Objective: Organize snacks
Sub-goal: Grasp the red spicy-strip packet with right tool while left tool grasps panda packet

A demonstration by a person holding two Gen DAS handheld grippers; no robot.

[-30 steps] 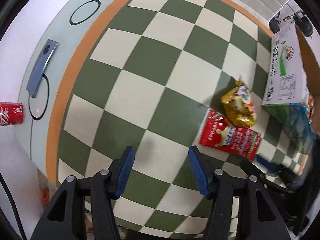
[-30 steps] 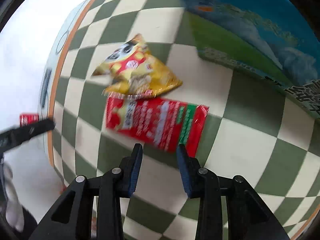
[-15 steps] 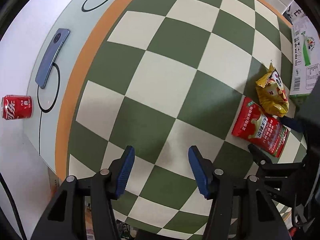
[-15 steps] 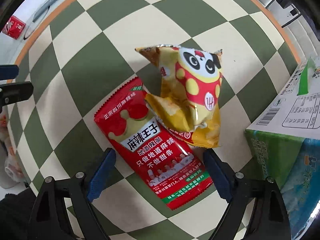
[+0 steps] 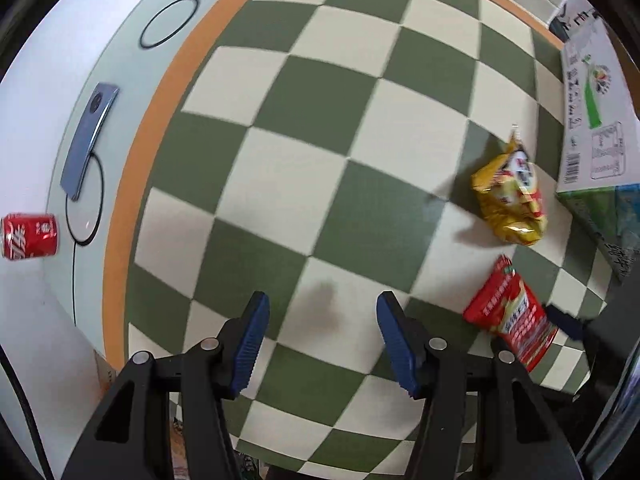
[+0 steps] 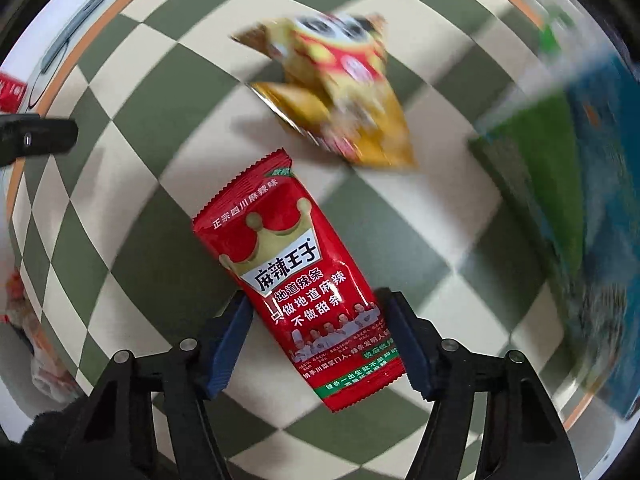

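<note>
A red snack packet (image 6: 292, 264) lies on the green-and-cream checked cloth (image 5: 320, 100). My right gripper (image 6: 318, 320) points down over it, and its closing jaws stand at the packet's two long edges, the blue pads touching them. Just beyond lies a yellow panda snack bag (image 6: 336, 92), apart from the red packet. In the left wrist view the red packet (image 5: 508, 312) and the yellow bag (image 5: 508, 200) are at the right. My left gripper (image 5: 322, 336) hangs open over bare cloth with nothing between its fingers.
A printed cardboard box (image 5: 592, 120) stands at the right, close behind the yellow bag. Off the cloth's orange border, at the left, lie a blue phone (image 5: 90, 140) and a red drink can (image 5: 28, 236) on its side.
My right gripper opened wide, dropped over the red packet and is narrowing onto it. The packet has turned in line with the fingers and come clear of the yellow bag. The left gripper's opening is unchanged.
</note>
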